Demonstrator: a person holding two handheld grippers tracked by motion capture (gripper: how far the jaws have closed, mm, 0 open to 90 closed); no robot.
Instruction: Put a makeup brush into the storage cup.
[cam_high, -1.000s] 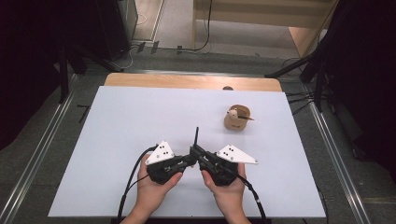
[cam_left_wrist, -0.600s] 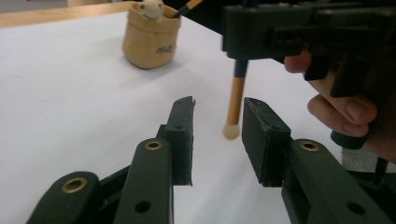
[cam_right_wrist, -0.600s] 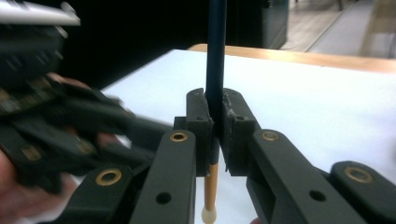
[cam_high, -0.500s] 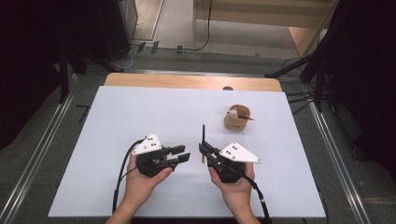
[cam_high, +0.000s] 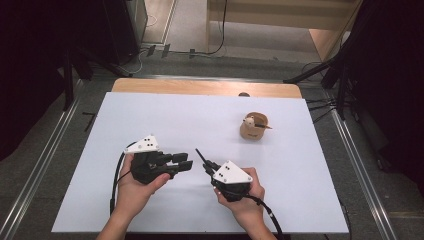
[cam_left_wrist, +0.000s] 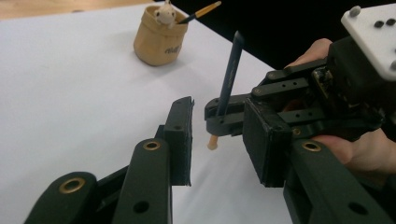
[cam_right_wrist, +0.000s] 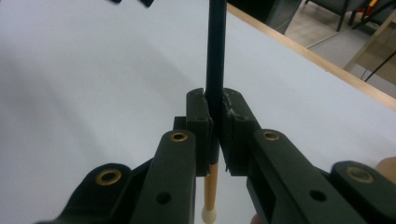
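Right gripper (cam_high: 206, 163) is clamped on a dark brush (cam_right_wrist: 215, 60), while left gripper (cam_high: 184, 161) has just been opened, nothing held.

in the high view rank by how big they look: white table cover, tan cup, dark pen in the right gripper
1. white table cover
2. tan cup
3. dark pen, a thin stick clamped in the right gripper
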